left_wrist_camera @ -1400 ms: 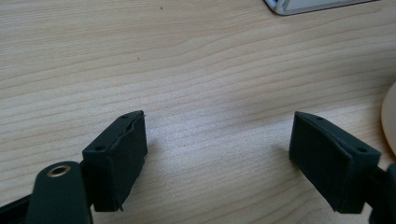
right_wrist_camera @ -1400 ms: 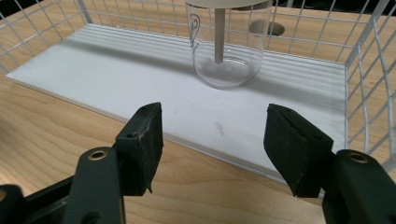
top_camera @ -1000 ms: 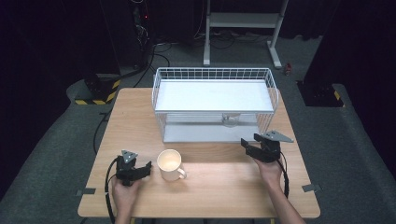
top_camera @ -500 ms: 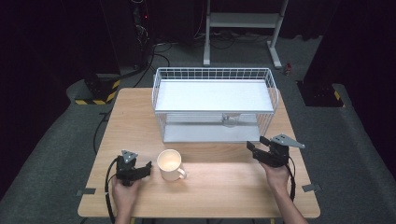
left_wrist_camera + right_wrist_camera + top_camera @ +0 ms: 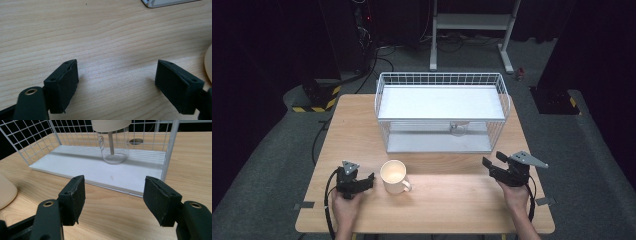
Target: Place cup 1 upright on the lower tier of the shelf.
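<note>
Sitting near the front of the wooden surface [image 5: 452,200], the cream mug [image 5: 394,176] is just beside the left claw [image 5: 368,181]; both it and the right claw [image 5: 488,164] are spread wide, holding nothing.

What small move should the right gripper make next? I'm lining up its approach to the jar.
Probably ease the right gripper forward toward the glass jar on the rack's lower shelf: its jaws stand open and empty, pointed at the jar, with bare table between.

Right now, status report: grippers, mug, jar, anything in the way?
Left gripper and right gripper open, empty. Mug upright beside the left one. Glass jar on rack's lower shelf. Nothing between.
</note>
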The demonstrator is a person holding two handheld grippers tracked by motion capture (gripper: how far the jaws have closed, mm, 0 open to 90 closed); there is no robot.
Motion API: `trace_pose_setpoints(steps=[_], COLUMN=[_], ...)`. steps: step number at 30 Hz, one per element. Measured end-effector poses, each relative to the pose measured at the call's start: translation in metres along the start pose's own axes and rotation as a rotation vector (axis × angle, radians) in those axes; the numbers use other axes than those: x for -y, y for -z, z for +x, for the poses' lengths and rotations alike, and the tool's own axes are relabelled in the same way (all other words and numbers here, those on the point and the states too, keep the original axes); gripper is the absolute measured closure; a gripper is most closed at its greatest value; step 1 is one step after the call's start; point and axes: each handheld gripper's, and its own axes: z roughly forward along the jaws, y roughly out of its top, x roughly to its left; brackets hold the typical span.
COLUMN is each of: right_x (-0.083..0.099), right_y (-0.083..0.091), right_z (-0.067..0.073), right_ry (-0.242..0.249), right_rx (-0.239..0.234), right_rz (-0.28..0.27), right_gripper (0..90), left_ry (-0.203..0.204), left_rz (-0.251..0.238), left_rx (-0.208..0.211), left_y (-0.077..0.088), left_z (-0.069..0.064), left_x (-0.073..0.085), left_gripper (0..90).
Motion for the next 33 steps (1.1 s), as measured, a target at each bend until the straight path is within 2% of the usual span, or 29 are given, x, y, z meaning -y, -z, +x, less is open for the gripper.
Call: trace_pose_setpoints(steps=[12,15,18,19,27,31,33], right_x=[0.019,0.026,0.03,0.034,0.045,0.051,0.051], right_y=[0.006,0.008,0.009,0.009,0.0,-0.005,-0.005], right_z=[-0.005,-0.005,-0.006,-0.007,-0.014,-0.017,-0.019], right_ry=[0.004,0.033,0.04,0.047,0.085,0.086,0.096], right_rx=[0.022,0.043,0.049,0.061,0.107,0.127,0.135], right_rz=[0.013,0.043,0.056,0.078,0.178,0.229,0.23], right_gripper=[32.8,31.3,30.7,30.4,29.2,28.5,28.4], left_ry=[-0.002,-0.002,-0.002,-0.002,0.002,0.004,0.017], left_rz=[0.003,0.002,0.002,0.002,0.004,0.004,0.009], left_rx=[0.0,0.0,0.0,0.0,-0.003,-0.006,-0.013], left_y=[0.0,0.0,0.0,0.0,0.0,0.0,-0.001], left_z=[0.0,0.0,0.0,0.0,0.0,0.0,0.0], left_x=[0.0,0.0,0.0,0.0,0.0,0.0,0.0], left_gripper=[19.1,19.2,19.1,19.1,18.1,17.5,15.1])
